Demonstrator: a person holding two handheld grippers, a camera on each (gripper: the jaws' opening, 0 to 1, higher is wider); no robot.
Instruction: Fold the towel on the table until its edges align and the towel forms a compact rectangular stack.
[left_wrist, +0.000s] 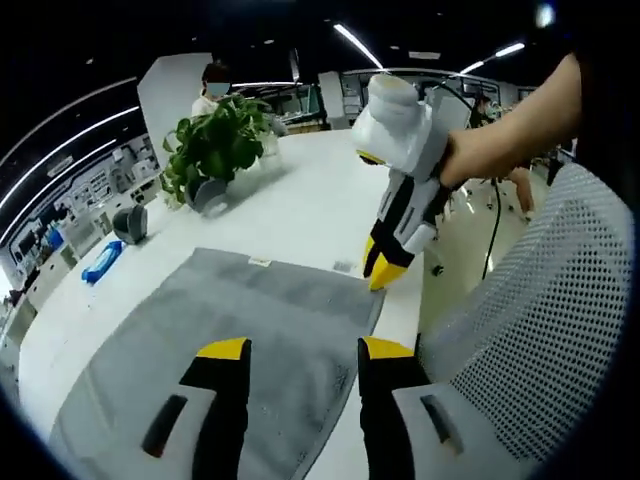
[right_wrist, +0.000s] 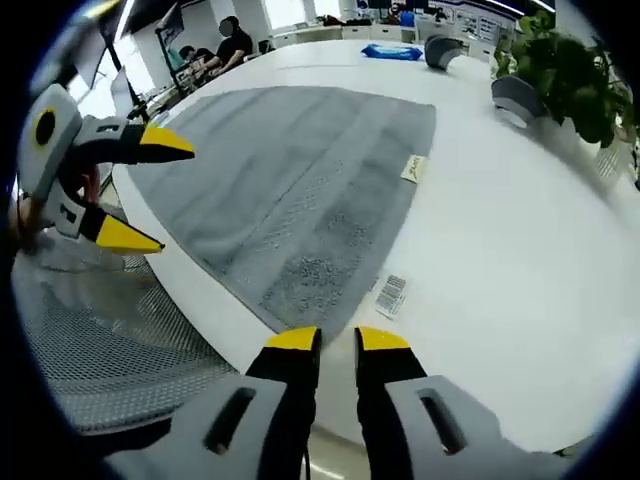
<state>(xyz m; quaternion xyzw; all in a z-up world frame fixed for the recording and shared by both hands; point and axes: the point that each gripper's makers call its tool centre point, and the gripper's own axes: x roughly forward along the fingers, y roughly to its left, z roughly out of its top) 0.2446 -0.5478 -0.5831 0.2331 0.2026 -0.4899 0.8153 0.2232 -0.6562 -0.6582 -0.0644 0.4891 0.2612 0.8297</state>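
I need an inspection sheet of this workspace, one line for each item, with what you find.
Surface: white table, curved near edge.
Job's things: grey towel lying flat and unfolded, small tags at one edge, one corner at the table edge.
Clutter: potted plant, blue item, dark grey object.
Grippers: left gripper jaws open above the towel; right gripper jaws slightly apart near the towel corner, holding nothing.
Cables: a black cable hanging behind the right gripper.
Surroundings: mesh chair, open office, people seated farther off.
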